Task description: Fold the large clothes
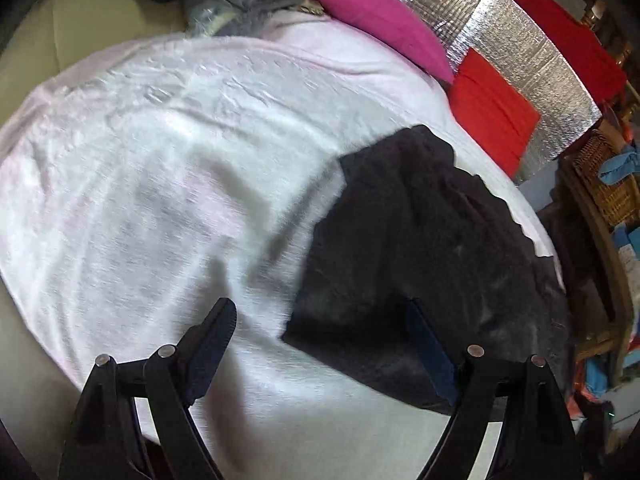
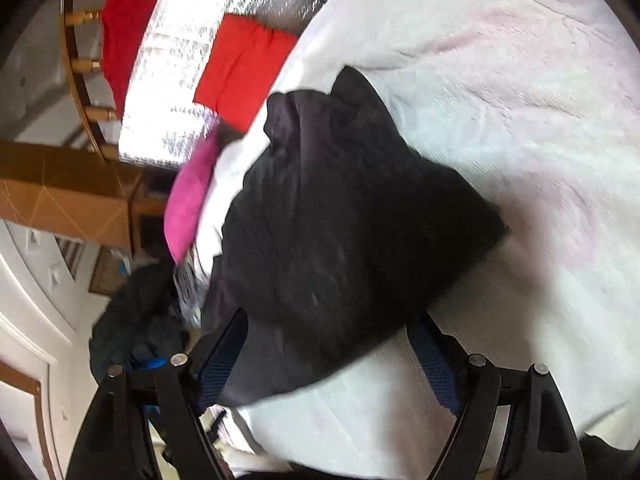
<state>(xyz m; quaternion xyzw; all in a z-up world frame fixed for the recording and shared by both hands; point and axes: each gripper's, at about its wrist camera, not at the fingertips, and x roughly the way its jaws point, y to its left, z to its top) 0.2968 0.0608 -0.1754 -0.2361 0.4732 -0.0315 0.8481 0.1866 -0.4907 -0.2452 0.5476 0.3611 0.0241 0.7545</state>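
Black garment (image 1: 420, 248) folded on white blanket (image 1: 180, 140) — lower right of left wrist view. Left tongs (image 1: 320, 312) wide, empty. Right tongs (image 2: 332, 328) wide — straddling garment edge, not gripping.

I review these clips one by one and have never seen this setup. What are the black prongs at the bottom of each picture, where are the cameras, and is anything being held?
No robot here: a person carries a two-finger gripper in each hand, and each gripper has a wide-angle camera looking along its fingers. The prongs are those fingers. One picture comes from the left gripper, the other from the right gripper.

Both look down on a bed covered by a white blanket. On it lies a dark garment, folded into a compact bundle. Beyond it are a pink pillow, a red folded cloth and a silver foil sheet.

Both grippers are open. The right one's fingers straddle the bundle's edge without pinching it, so nothing is held.
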